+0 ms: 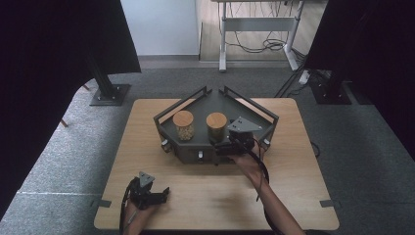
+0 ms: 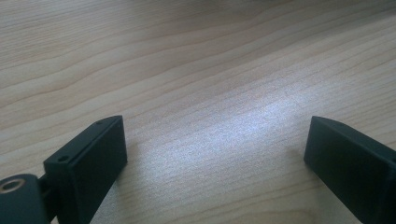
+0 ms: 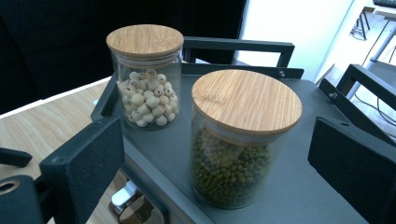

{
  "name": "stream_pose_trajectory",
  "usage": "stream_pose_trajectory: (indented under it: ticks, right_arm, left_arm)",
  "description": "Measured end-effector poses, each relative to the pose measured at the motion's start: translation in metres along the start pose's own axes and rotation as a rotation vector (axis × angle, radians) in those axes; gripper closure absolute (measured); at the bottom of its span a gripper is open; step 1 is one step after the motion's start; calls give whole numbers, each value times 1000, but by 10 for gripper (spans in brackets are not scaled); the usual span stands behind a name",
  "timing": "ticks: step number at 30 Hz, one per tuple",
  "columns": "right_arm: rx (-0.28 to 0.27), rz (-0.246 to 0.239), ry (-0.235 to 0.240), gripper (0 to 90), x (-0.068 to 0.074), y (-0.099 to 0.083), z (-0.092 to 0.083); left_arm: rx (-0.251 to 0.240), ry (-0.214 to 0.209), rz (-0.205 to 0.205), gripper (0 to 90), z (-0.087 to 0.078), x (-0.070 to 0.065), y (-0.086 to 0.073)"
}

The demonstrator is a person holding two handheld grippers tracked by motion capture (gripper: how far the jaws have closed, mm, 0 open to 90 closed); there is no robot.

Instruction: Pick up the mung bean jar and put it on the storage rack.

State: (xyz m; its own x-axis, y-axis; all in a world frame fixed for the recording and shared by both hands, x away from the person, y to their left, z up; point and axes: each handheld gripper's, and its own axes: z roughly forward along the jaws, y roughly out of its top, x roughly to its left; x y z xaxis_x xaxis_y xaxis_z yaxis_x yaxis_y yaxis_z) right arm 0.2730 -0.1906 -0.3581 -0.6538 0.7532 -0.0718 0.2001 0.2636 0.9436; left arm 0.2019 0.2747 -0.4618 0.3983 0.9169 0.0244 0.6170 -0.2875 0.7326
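A glass jar of green beans (image 1: pixel 216 127) with a bamboo lid stands in a dark grey railed tray (image 1: pixel 256 110) at the back middle of the wooden table (image 1: pixel 147 147). A second jar of pale round seeds (image 1: pixel 183 125) stands to its left. My right gripper (image 1: pixel 222 142) is at the tray's front edge, just in front of the green bean jar (image 3: pixel 236 154). In the right gripper view my right gripper (image 3: pixel 217 135) is open, with that jar ahead between the jaws and untouched. The seed jar (image 3: pixel 145 77) is farther back. My left gripper (image 1: pixel 164 192) rests open near the table's front left, over bare wood (image 2: pixel 215 140).
Low rails (image 3: pixel 238 45) edge the tray, and a metal latch (image 3: pixel 123 198) sits on its front wall. Black curtains hang on both sides. A desk frame with cables (image 1: pixel 254 44) stands on the carpet behind. Bare wood lies between my two grippers.
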Motion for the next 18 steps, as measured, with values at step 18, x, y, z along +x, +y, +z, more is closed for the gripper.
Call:
stream_pose_trajectory:
  ticks: [18]
  right_arm:
    - [16, 0, 16, 35, 2, -5, -16]
  left_arm:
    - [-1, 0, 0, 54, 0, 0, 0]
